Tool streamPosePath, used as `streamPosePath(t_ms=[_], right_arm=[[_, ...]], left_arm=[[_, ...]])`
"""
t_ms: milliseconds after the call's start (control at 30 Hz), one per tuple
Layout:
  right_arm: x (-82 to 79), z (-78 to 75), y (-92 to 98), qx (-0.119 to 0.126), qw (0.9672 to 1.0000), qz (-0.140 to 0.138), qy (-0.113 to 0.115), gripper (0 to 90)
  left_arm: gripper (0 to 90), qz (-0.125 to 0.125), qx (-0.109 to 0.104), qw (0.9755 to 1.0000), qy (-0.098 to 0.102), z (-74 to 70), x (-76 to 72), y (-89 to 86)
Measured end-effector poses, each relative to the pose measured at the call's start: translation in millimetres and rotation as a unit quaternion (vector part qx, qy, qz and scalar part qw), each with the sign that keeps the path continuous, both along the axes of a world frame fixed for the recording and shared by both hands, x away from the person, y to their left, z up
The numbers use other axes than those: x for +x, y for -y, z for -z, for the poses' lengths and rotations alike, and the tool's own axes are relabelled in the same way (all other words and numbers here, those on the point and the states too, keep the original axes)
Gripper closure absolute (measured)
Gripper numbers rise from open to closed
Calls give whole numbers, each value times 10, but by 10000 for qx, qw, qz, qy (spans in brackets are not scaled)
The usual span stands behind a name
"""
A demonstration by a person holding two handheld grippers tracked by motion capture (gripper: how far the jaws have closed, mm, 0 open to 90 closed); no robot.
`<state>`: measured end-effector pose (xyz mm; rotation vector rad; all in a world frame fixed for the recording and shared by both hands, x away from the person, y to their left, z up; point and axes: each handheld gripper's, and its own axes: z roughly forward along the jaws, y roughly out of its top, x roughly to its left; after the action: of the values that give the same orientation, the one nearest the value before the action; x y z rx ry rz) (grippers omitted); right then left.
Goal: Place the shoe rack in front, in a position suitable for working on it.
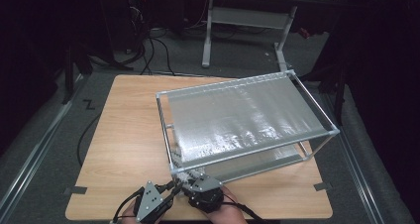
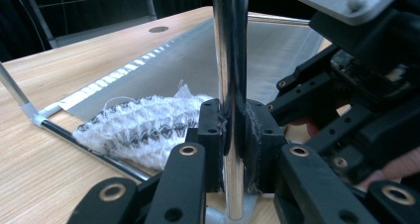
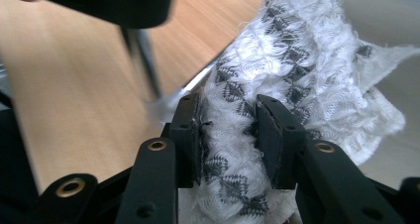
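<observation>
The white knitted cloth point(image 3: 277, 85) is pinched by the right gripper point(image 3: 229, 130); the left gripper point(image 2: 233, 135) clamps the rack's post point(image 2: 230, 60).

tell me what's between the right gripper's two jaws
A bunched white knitted cloth with a dark pattern, pinched by the right gripper, as the right gripper view shows.

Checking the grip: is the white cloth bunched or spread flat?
Bunched: the cloth lies crumpled, pinched between the right gripper pads.

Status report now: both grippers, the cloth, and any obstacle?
Left gripper clamped on the rack's upright pole. Right gripper gripping the white patterned cloth at the rack's near corner. Lower rail beside the cloth.
</observation>
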<state>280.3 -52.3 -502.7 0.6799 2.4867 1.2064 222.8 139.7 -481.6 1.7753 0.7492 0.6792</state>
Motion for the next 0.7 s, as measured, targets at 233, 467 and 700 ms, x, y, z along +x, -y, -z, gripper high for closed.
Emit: streamPosePath(t_ms=[233, 467, 700], right_arm=[[-38, 7, -19, -31, 9999, -73, 116, 636], [-19, 10, 36, -45, 9998, 77, 205, 634], [75, 17, 229, -114, 9984, 507, 218, 638]], left_arm=[[790, -12, 26, 10000, 6, -1, 1, 4], [790, -48, 38, 10000, 2, -4, 4, 12], [791, -57, 40, 10000, -11, -5, 3, 13]])
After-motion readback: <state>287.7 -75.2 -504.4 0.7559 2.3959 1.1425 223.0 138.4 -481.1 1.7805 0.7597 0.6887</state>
